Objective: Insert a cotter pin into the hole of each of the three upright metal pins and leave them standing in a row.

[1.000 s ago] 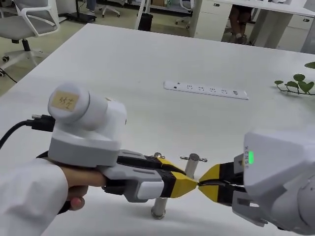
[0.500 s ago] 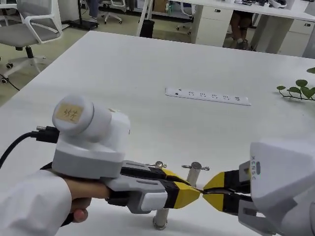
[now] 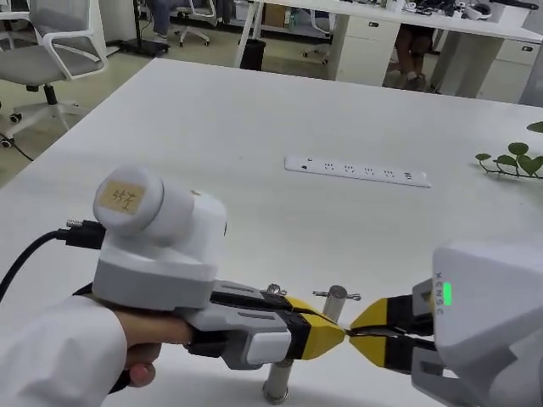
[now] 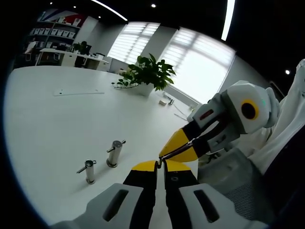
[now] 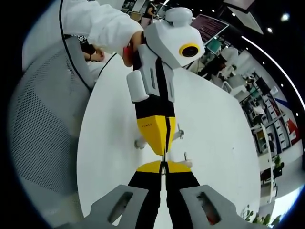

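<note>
My left gripper (image 3: 333,334) and right gripper (image 3: 358,334) meet tip to tip low over the white table (image 3: 254,195). Both are shut on a thin cotter pin (image 3: 346,332), a dark wire (image 4: 172,152) that bridges the two tips. Just behind the tips stands an upright metal pin (image 3: 334,302) with a cotter pin through its head. A second pin's head (image 3: 272,291) peeks over the left gripper's body. Below that body I see a third pin's base (image 3: 275,383); its top is hidden. Two pins (image 4: 89,171) (image 4: 114,153) with cotter pins stand in the left gripper view.
A white power strip (image 3: 356,168) lies across the table's far middle. Green plant sprigs (image 3: 512,159) sit at the right edge. Office chairs (image 3: 51,42) and desks stand beyond the table. A black cable (image 3: 34,250) trails from the left gripper.
The head camera has tilted, shifting the whole picture down slightly. Both grippers stay tip to tip with the cotter pin between them; the pins have not moved.
</note>
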Demonstrator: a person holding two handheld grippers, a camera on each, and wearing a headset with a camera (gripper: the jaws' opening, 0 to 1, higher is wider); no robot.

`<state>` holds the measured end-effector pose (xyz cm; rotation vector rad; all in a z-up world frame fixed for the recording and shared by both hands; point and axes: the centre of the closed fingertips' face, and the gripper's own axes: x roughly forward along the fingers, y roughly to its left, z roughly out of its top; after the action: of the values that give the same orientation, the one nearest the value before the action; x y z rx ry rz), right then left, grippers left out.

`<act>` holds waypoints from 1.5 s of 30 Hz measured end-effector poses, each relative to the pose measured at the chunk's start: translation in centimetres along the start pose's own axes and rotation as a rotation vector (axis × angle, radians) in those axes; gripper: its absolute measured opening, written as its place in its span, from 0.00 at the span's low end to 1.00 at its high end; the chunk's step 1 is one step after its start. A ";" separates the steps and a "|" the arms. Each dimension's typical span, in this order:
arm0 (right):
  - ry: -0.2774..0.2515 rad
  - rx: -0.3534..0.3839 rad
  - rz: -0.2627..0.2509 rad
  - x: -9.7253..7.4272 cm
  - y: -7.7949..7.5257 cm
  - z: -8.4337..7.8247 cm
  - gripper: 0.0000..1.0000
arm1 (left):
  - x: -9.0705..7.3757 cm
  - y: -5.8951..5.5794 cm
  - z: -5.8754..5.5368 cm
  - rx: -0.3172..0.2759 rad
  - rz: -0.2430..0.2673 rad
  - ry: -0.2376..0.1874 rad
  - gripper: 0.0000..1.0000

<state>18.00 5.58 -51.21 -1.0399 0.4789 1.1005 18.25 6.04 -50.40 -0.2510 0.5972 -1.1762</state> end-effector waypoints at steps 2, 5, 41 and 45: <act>-0.003 -0.003 -0.001 -0.1 0.0 0.1 0.00 | 0.0 0.0 0.0 -0.002 -0.001 0.000 0.01; -0.005 -0.005 0.000 -0.1 0.1 0.2 0.00 | 0.0 -0.2 0.0 -0.009 -0.007 -0.001 0.00; -0.013 -0.009 -0.020 -0.3 0.0 0.9 0.00 | -0.4 -0.6 0.0 -0.016 -0.005 0.002 0.00; -0.014 -0.006 -0.020 -0.3 0.1 0.9 0.00 | -0.4 -0.6 -0.1 -0.026 -0.008 0.005 0.00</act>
<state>17.65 6.23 -50.60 -1.0396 0.4528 1.0915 17.63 6.14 -50.07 -0.2730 0.6168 -1.1771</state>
